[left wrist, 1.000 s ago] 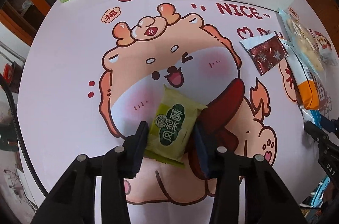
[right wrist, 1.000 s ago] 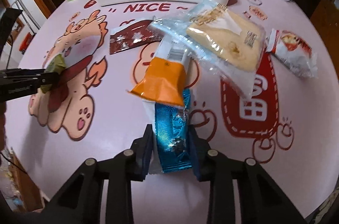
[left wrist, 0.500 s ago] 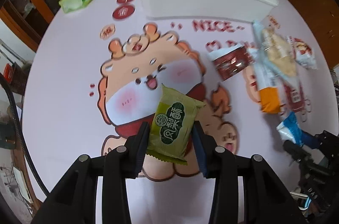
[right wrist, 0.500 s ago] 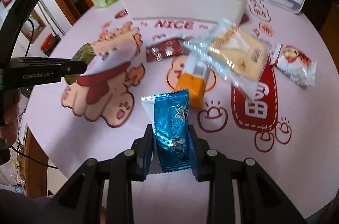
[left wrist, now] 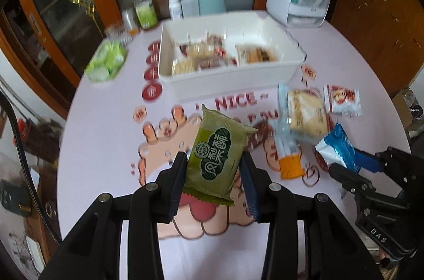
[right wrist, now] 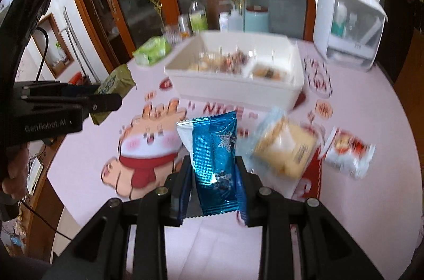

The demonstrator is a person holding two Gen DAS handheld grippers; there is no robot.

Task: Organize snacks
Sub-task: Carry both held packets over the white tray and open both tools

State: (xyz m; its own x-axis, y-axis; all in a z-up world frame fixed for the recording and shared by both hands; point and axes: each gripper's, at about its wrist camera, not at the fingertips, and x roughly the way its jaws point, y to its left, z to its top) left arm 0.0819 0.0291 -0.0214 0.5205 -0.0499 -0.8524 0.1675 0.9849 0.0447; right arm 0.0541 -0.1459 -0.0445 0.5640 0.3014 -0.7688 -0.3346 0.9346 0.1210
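Both packets now lifted off surface (left wrist: 106,147): left hand-held gripper (left wrist: 214,168) clamps green pastry (left wrist: 216,155), right hand-held gripper (right wrist: 214,174) clamps blue packet (right wrist: 216,163); white bin (left wrist: 230,78) next.

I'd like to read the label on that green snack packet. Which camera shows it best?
The left wrist view: the green packet faces the camera, its printed label plain, clamped in the left gripper. The right wrist view shows it only side-on and small.

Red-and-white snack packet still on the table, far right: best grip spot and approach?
Take the red-and-white packet across its short width at the middle, from above. It lies flat, apart from the sandwich pack, with both long edges free. A judgement: the picture is blurred.
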